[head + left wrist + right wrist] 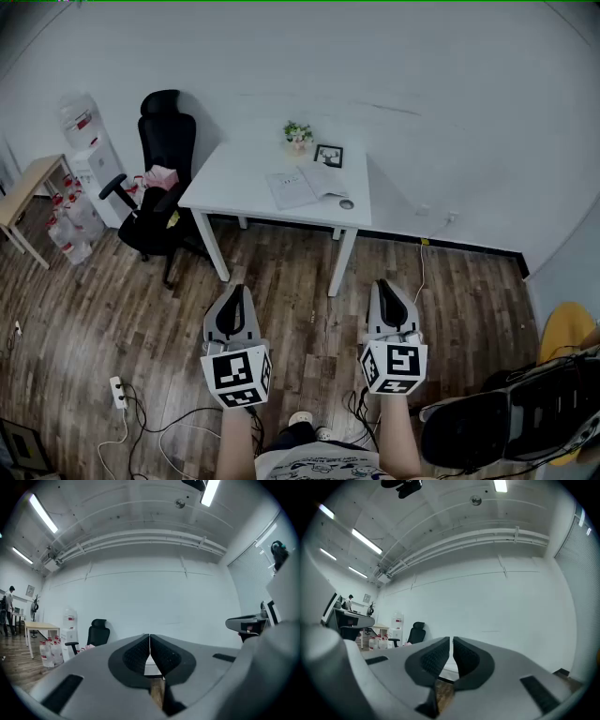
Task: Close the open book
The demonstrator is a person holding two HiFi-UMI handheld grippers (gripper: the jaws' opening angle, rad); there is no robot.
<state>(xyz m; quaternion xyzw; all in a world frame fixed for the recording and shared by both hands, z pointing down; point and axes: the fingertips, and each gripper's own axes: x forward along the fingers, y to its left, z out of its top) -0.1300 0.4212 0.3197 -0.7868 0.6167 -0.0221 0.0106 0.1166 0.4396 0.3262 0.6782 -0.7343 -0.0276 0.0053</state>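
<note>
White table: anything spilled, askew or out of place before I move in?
Nothing stands out. The open white-paged book lies flat on the white rectangular table, with a small green potted plant, a black-framed picture and a round grey object nearby; nothing spilled.

White wall [422, 66], wood floor [112, 309], white table [234, 183], black chair [164, 141].

I hold my left gripper [233, 291] and right gripper [387, 284] side by side low over the wooden floor [94, 309], well short of the white table [230, 178]. On it lie the open book [305, 185] and a small potted plant [298, 134]; a black office chair [164, 141] stands beside it.
</note>
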